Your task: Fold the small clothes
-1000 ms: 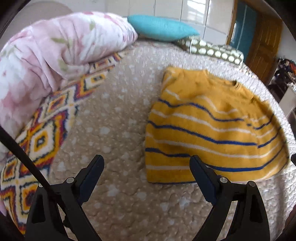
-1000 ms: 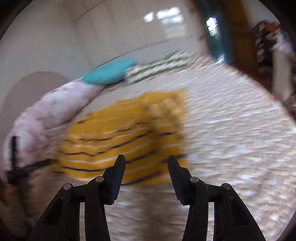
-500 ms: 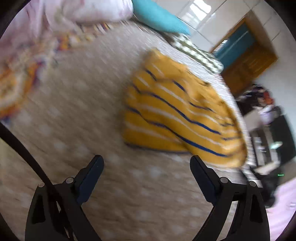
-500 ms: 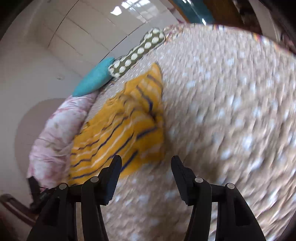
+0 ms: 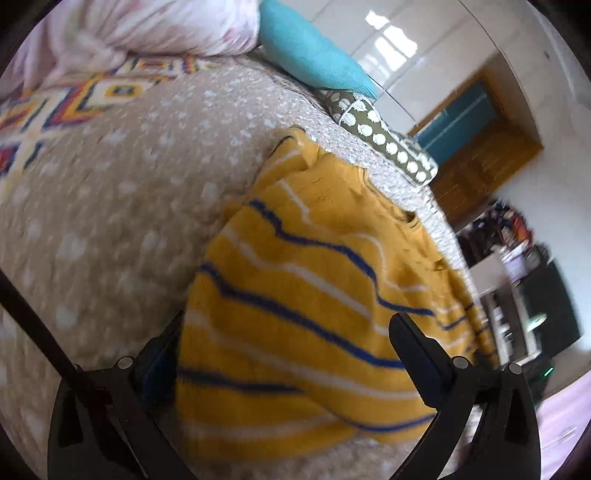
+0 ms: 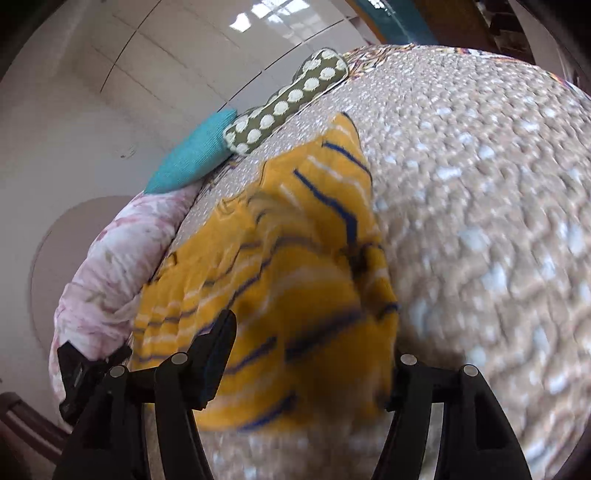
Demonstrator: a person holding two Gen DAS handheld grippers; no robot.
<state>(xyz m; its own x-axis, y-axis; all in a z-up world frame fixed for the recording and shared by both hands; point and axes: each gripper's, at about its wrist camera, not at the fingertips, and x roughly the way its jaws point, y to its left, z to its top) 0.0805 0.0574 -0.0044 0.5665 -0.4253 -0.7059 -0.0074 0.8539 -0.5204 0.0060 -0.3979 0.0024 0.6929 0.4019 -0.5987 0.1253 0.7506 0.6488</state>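
Left gripper [image 5: 288,350] spread to its widest, jaws just opened further, straddling the near hem of the yellow striped sweater [image 5: 314,295]: one finger [image 5: 159,358] at the garment's left edge and partly hidden behind it, the other finger [image 5: 417,354] over the knit toward its right side, pads not pressing on the cloth, nothing gripped. Right gripper [image 6: 310,354] also parted, jaws just opened wider, set over the sweater's [image 6: 280,288] opposite near corner; its left finger [image 6: 218,350] above the yellow knit, the right one at the garment's edge, where cloth meets bedspread, its tip hidden behind the fabric; blurred there, but no clamp on the cloth to be seen. Sweater lying flat, partly folded on itself, blue and white stripes across it, neckline toward the far side, on the beige dotted bedspread [image 5: 122,206]. Beyond the garment, at the head of the bed, a green pillow with white dots [image 5: 384,144] touching a teal pillow [image 5: 314,55]. To the left, a pink floral duvet [image 5: 155,26] bunched up, with a bright diamond-patterned blanket [image 5: 74,107] beneath it. Past the bed, a wooden door [image 5: 484,162] and cluttered shelves [image 5: 517,251]. No containers in sight.
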